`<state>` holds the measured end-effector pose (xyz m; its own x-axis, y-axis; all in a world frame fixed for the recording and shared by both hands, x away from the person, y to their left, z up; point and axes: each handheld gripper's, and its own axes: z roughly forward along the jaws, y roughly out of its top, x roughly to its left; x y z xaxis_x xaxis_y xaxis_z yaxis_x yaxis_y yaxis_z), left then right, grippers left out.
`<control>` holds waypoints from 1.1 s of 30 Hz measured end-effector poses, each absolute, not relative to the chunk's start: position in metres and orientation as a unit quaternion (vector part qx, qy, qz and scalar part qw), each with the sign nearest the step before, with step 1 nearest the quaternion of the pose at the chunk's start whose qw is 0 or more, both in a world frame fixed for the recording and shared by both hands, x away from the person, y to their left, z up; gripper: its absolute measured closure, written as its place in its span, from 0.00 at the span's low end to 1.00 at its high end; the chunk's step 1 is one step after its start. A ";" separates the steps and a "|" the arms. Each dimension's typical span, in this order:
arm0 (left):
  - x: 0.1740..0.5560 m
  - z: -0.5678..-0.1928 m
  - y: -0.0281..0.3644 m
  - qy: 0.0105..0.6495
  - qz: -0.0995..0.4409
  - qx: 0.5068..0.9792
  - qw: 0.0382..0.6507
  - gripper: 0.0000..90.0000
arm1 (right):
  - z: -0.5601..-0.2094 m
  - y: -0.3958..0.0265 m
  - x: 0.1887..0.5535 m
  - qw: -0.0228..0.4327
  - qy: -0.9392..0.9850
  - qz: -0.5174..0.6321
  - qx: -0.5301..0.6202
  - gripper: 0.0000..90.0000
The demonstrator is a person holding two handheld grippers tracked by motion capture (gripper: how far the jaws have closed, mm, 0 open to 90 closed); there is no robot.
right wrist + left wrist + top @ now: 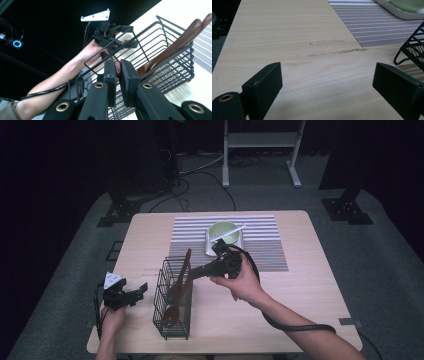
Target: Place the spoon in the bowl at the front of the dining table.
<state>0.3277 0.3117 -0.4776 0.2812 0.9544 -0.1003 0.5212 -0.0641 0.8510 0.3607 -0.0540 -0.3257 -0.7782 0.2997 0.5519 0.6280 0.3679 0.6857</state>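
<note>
Gripping a wooden utensil (117,68) by its handle, our right gripper (117,71) clamps it above the wire basket (172,312) for lifting clear; left gripper (325,85) rests released on the table (287,32), out of the way.

basket (172,320): black wire | utensils (181,275): glossy wood | table (300,285): matt wood

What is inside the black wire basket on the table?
The wire basket holds brown wooden utensils leaning upright. The right gripper is shut on one handle. Their lower ends are hidden behind the mesh, so the exact number is unclear.
</note>
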 end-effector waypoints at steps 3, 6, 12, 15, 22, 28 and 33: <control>0.328 -0.478 0.312 0.541 0.259 0.682 0.419 0.09 | -0.323 -0.058 0.362 0.170 -0.805 -0.489 -0.290 0.92; 0.328 -0.478 0.311 0.541 0.259 0.682 0.418 0.09 | -0.321 -0.061 0.363 0.173 -0.800 -0.495 -0.291 0.92; 0.328 -0.478 0.312 0.541 0.258 0.682 0.418 0.09 | -0.317 -0.064 0.364 0.178 -0.795 -0.500 -0.292 0.92; 0.328 -0.478 0.312 0.541 0.258 0.682 0.418 0.09 | -0.315 -0.069 0.366 0.185 -0.789 -0.507 -0.293 0.92; 0.328 -0.478 0.311 0.541 0.259 0.683 0.417 0.09 | -0.306 -0.080 0.368 0.192 -0.777 -0.520 -0.297 0.92; 0.328 -0.478 0.311 0.541 0.259 0.683 0.417 0.09 | -0.301 -0.087 0.369 0.196 -0.770 -0.527 -0.300 0.92; 0.328 -0.478 0.311 0.541 0.259 0.683 0.417 0.09 | -0.296 -0.095 0.370 0.193 -0.766 -0.533 -0.302 0.92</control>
